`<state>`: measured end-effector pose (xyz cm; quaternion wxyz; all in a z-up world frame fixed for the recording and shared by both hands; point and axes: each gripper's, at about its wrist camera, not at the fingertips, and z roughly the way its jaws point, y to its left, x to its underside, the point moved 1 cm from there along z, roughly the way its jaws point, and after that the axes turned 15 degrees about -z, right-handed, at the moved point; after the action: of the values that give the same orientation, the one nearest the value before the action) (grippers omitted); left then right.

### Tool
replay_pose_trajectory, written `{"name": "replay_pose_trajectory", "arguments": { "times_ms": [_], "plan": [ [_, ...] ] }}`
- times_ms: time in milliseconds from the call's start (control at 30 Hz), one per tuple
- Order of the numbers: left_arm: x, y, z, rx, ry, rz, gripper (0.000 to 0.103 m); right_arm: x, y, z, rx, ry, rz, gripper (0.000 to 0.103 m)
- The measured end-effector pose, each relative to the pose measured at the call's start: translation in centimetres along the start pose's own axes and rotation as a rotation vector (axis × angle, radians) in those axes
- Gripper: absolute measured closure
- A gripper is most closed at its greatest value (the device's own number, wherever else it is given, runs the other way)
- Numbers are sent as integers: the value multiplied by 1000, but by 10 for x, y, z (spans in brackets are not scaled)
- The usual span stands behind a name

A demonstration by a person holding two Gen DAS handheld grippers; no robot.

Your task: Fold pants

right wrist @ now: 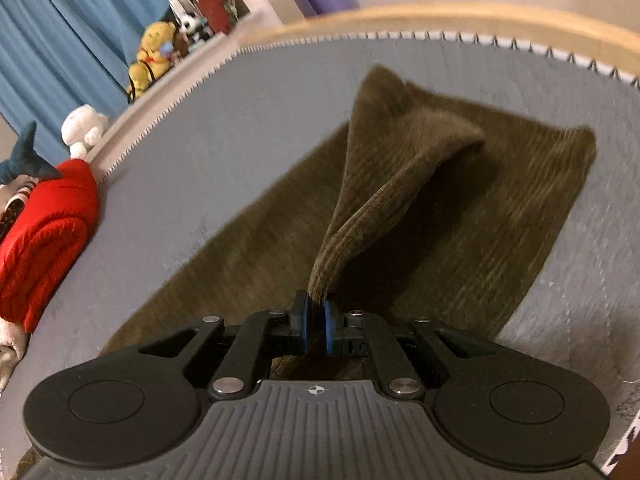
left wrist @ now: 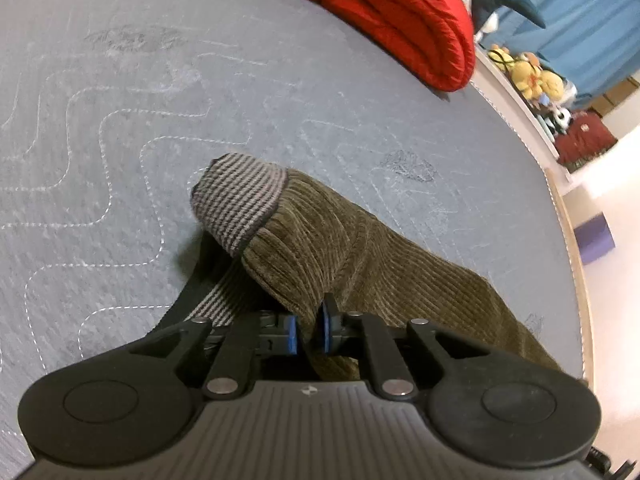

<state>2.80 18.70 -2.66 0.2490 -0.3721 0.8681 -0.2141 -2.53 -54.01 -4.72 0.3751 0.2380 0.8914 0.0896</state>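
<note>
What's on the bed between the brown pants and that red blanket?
Nothing: in the left wrist view only bare grey mattress lies between the pants and the red blanket. The right wrist view shows the same gap.

place: a bedroom in a home
landmark: quilted grey mattress in a wooden bed frame
on the mattress: folded red quilt
beside the mattress: plush toys along a ledge
behind the toys: blue curtains
</note>
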Motion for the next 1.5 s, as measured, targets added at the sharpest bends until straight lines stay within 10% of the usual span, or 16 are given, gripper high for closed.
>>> {"name": "replay_pose_trajectory", "arguments": {
  "times_ms": [133, 500, 800, 1133, 1367, 1500],
  "plan": [
    [-7, 5, 1, -10, -16, -29, 78, -12, -13, 5, 10, -35, 91, 49],
    [-20, 5, 21, -40, -20, -63, 72, -36, -79, 23, 55, -135, 319, 50],
    [-16, -4, 18, -68, -59, -43, 87, -37, -81, 12, 114, -189, 346, 93],
    [-4, -1, -72, 127, -103, 29, 91, -56, -75, -42, 160, -472, 214, 96],
    [20, 31, -46, -40, 101, 87, 89, -45, -96, -16, 316, -199, 238, 96],
    [19, 31, -43, -142, 63, 106, 54, -35, -112, -2, 339, -85, 308, 96]
  ]
}}
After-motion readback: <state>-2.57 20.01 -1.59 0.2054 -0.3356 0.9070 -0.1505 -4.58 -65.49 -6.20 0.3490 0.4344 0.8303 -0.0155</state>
